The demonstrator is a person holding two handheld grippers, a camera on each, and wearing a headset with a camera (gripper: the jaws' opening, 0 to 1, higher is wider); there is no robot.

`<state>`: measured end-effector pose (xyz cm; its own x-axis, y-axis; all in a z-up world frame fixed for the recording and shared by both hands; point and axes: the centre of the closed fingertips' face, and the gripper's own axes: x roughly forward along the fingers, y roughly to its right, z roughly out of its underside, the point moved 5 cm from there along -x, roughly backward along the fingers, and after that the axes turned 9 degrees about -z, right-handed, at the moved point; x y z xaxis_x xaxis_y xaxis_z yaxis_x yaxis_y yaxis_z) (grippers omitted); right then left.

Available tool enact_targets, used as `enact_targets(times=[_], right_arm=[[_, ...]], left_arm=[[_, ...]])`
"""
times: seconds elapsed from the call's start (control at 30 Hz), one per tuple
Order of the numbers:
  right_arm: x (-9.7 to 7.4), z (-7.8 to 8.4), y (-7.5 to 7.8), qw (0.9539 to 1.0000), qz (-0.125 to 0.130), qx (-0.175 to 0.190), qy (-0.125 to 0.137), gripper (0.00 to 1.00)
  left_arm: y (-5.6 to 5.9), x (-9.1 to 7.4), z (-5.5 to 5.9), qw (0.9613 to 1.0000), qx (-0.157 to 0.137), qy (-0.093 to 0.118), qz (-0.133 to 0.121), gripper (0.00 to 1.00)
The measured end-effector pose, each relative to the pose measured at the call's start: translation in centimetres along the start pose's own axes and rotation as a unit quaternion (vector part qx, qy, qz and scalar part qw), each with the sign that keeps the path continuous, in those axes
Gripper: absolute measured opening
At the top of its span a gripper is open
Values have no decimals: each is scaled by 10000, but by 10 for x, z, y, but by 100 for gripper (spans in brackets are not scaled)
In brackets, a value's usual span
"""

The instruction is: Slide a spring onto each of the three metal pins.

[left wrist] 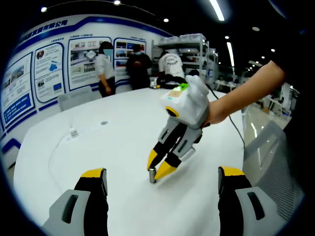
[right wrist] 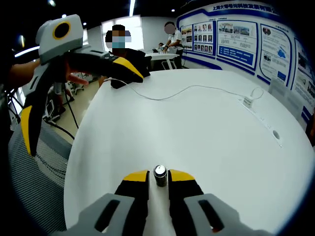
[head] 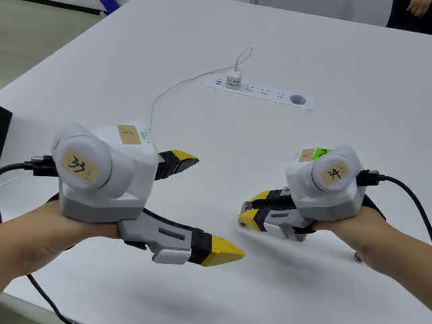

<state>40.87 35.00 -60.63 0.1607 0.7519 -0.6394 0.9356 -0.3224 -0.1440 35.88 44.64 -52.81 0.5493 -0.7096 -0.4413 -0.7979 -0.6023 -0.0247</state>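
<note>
A broad white matte tabletop (head: 324,40) carries everything; its surface is smooth and plain. The left tongs (head: 206,206), grey-white moulded plastic with black arms and yellow wedge tips, sit at the near left with the jaws spread wide and nothing between them; the right tongs (head: 248,210), of the same make, sit at the near right, pointing left, with the jaws drawn in on a short silvery metal cylinder (right wrist: 160,175). On the far side lies a long white plastic power strip (head: 260,91); a thin white cable (head: 182,84) curls from it toward the near left. The cylinder stands on the tabletop with its long axis upright, pinched at its sides by the yellow tips; its top looks dark and hollow; it is probably one of the pins, though whether a spring sits on it cannot be told. From the left tongs it lies straight ahead to the right, apart from them and in line with their open gap; the right hand is plainly the nearer, being on it. A spring would likely have to come down along that upright axis. Two tiny silvery bits (head: 300,236) lie at the near right by the right hand; they are too small to name, perhaps springs.
</note>
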Motion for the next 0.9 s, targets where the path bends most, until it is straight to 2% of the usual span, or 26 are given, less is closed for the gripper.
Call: enact_targets(times=[0.13, 0.27, 0.43, 0.7, 0.77, 0.9], right_arm=[[-5, -3, 0, 10000, 29, -21, 31, 18], [-11, -5, 1, 9999, 80, -28, 83, 20], [-23, -12, 1, 9995, 151, 54, 282, 22], [-57, -21, 2, 9972, 374, 80, 647, 26], [-64, -21, 2, 9966, 395, 52, 720, 27], [-83, -21, 4, 9945, 614, 51, 852, 29]], left_arm=[[-1, -1, -6, 9999, -96, 115, -32, 96], [-2, -1, -8, 9998, -99, 139, -58, 95], [0, -2, -11, 9998, -105, 187, -46, 95], [-3, -7, -20, 9994, -124, 283, -153, 95], [-3, -7, -21, 9995, -102, 264, -171, 95], [2, -9, -26, 9993, -47, 317, -195, 94]])
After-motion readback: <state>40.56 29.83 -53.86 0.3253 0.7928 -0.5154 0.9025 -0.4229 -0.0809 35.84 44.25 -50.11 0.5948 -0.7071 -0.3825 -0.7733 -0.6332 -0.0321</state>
